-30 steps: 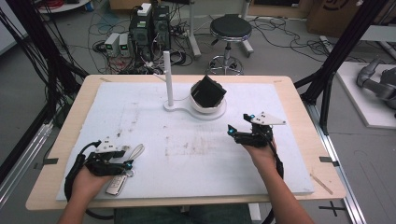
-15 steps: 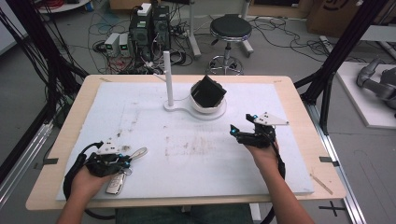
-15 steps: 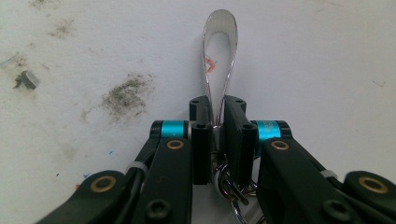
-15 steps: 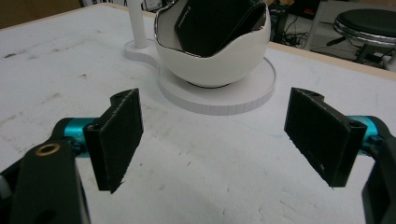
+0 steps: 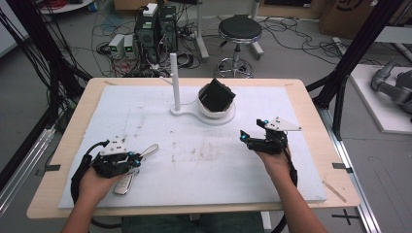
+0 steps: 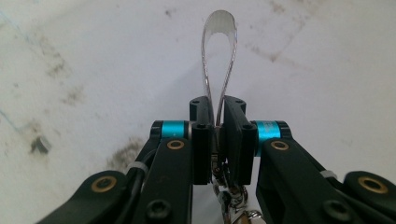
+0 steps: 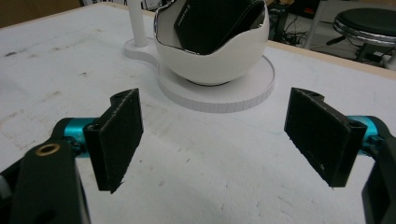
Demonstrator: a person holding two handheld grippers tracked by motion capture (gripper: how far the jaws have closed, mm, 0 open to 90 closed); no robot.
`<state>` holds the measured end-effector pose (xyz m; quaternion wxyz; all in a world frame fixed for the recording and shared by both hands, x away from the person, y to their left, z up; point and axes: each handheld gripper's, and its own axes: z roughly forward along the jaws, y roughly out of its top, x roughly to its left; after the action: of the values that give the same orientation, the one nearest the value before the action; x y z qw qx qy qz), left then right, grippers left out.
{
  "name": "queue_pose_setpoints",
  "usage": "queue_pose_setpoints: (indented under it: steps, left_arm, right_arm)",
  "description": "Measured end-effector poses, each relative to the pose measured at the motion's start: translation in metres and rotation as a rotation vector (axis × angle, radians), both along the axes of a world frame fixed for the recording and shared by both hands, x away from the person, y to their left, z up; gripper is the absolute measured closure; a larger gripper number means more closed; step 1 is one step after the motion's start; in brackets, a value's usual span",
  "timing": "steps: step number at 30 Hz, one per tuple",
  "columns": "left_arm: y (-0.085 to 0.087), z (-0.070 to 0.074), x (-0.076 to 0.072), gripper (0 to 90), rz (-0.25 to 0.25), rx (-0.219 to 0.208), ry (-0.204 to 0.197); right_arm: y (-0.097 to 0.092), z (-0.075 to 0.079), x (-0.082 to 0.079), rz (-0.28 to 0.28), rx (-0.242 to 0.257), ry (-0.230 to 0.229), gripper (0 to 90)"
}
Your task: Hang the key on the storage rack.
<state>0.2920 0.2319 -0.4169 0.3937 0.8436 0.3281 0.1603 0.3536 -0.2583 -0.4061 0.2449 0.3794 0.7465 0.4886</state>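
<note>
My left gripper (image 6: 218, 105) is shut on a thin silver loop (image 6: 219, 56) that sticks out ahead of its jaws over the white mat. A short chain (image 6: 229, 196) hangs below the jaws. In the high view the left gripper (image 5: 138, 156) sits near the mat's front left, with the loop (image 5: 149, 150) beyond it and a grey key fob (image 5: 125, 183) under the hand. My right gripper (image 7: 215, 140) stands open with nothing between its pads, pointing at a white bowl (image 7: 210, 65) that holds a black case (image 7: 210, 18). From above, the right gripper (image 5: 252, 130) is right of centre.
The bowl (image 5: 210, 110) rests on a round white base (image 5: 229, 116) joined to an upright white post (image 5: 175, 82) at the mat's back middle. The white mat (image 5: 204, 160) is smudged in its middle. A stool (image 5: 238, 30) and computers stand beyond the table.
The left gripper's jaws have closed on the silver loop, and the hand has shifted slightly. The right gripper has stayed where it was, open.
</note>
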Motion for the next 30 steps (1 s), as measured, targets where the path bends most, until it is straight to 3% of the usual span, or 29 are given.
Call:
queue_pose_setpoints:
  steps: [6,8,11,14,16,20,30]
  left_arm:
    - [-0.007,0.017,0.013,81.5,0.003,-0.091,-0.053]
    - [-0.012,0.024,0.019,81.4,0.023,-0.115,-0.100]
    - [-0.017,0.029,0.025,81.4,0.038,-0.133,-0.125]
    - [-0.025,0.037,0.034,81.4,0.054,-0.151,-0.152]
    - [-0.030,0.044,0.038,81.4,0.056,-0.138,-0.173]
    - [-0.039,0.062,0.051,81.4,0.088,-0.183,-0.225]
    - [-0.045,0.087,0.069,81.4,0.144,-0.185,-0.268]
  right_arm:
    - [-0.003,0.000,-0.003,-0.004,-0.014,0.010,19.7]
    - [-0.004,0.000,-0.003,-0.003,-0.015,0.015,19.7]
    - [-0.003,-0.001,-0.003,-0.002,-0.018,0.012,19.7]
    - [-0.003,-0.001,-0.003,0.009,-0.017,0.017,19.7]
    - [-0.002,-0.001,-0.003,0.013,-0.018,0.018,19.7]
    - [-0.004,-0.002,-0.001,0.013,-0.015,0.014,19.7]
    - [-0.005,-0.003,0.001,0.017,-0.011,0.021,19.7]
